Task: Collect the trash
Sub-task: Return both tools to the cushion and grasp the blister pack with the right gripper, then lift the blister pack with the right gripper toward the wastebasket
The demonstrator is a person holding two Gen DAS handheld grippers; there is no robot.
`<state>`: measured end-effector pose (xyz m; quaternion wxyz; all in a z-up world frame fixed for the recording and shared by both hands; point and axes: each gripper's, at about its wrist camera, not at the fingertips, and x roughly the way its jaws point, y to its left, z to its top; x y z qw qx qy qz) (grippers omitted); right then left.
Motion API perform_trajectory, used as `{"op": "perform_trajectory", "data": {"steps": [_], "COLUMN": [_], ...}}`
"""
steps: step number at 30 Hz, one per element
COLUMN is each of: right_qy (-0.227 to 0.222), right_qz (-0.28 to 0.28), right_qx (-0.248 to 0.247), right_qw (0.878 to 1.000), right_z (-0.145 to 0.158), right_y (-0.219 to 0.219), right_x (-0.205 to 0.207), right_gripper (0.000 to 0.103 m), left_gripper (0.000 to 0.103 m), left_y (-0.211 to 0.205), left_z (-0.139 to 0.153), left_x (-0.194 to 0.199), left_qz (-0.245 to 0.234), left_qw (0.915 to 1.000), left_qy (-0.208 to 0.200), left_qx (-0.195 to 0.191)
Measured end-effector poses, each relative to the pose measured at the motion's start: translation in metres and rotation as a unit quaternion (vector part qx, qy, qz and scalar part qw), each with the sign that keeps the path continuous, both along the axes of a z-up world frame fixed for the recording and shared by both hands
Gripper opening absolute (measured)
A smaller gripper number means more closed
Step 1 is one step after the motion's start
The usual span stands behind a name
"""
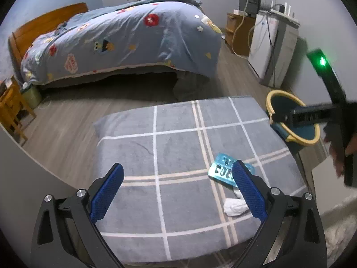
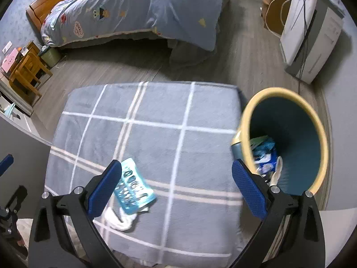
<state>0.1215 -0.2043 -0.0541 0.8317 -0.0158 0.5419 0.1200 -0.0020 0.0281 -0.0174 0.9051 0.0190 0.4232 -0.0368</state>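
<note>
i'm holding both the left hand-held gripper [image 1: 178, 175] and the right hand-held gripper [image 2: 176, 172] spread apart; the blue wrapper [image 2: 135, 186] and white tissue [image 2: 118, 220] are lying by the right one's left finger, the bin [image 2: 312, 120] beside its right.

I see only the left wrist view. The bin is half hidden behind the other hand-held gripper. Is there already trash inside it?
Observer: Yes. The right wrist view looks into the bin; blue and white wrappers lie at its bottom.
Operator: Is the right hand-held gripper holding something?
Observer: No. The right hand-held gripper is open and empty, above the checked cushion.
Operator: What is left on the cushion?
Observer: The blue blister pack lies partly on the white crumpled tissue, beside the right gripper's left finger.
</note>
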Motion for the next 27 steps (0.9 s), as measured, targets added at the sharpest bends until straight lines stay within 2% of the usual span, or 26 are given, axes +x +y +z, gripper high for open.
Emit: {"op": "perform_trajectory", "data": {"steps": [3,7,13,20,24,27], "right_qy": [0.004,0.016,0.030,0.065,0.089,0.097], "right_qz": [0.001,0.019,0.059,0.142,0.165,0.182], "right_qx": [0.007,-0.011,-0.032,-0.059,-0.059,-0.083], "right_qw": [1.000,1.000,0.997,0.986,0.981,0.975], "right_z": [-0.008,-0.024,-0.048,-0.088,-0.105,-0.117], "right_y": [0.012,0.031,0.058,0.100,0.109,0.117], "right_x": [-0.005,-0.006,-0.009,-0.022,-0.025,-0.028], "right_gripper": [0.097,0.097,0.097,0.097,0.097,0.097], "left_gripper": [0.097,0.097,0.097,0.097,0.097,0.097], "left_y": [0.008,0.020,0.039,0.052,0.051,0.050], "left_z": [-0.001,-0.006,-0.020,-0.019,-0.020,-0.021], "left_x": [0.001,0.002,0.004,0.006,0.008,0.009], "left_qz": [0.006,0.019,0.037,0.048,0.049,0.048], "left_qw": [1.0000,0.9998,0.9990,0.9983,0.9981,0.9981], "left_qy": [-0.004,-0.001,0.027,0.027,0.031,0.032], "left_qx": [-0.006,0.000,-0.002,-0.017,-0.022,-0.021]}}
